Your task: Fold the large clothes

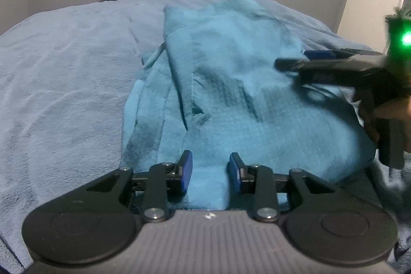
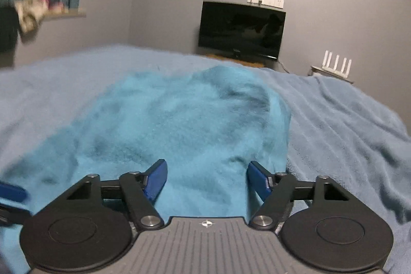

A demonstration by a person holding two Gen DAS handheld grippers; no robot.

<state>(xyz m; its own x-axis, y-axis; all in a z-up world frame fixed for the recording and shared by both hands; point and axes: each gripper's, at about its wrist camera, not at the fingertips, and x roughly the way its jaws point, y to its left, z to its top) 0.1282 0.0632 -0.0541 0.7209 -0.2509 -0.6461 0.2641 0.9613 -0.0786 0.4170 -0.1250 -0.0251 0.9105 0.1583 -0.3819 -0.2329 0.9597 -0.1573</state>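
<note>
A teal fleece garment [image 1: 231,73] lies partly folded on the bed, with layered edges along its left side; it also fills the middle of the right wrist view [image 2: 179,125]. My left gripper [image 1: 210,171] is open over the garment's near edge, with cloth between its blue pads. My right gripper [image 2: 206,176] is open over the garment's right part; in the left wrist view it [image 1: 303,59] reaches in from the right above the cloth. The tip of the left gripper shows at the left edge of the right wrist view [image 2: 12,191].
A grey-blue blanket [image 1: 64,81] covers the bed on both sides of the garment. A dark TV [image 2: 241,30] stands against the far wall. A white router [image 2: 336,66] sits beside it. A shelf with small items [image 2: 38,9] is at the left.
</note>
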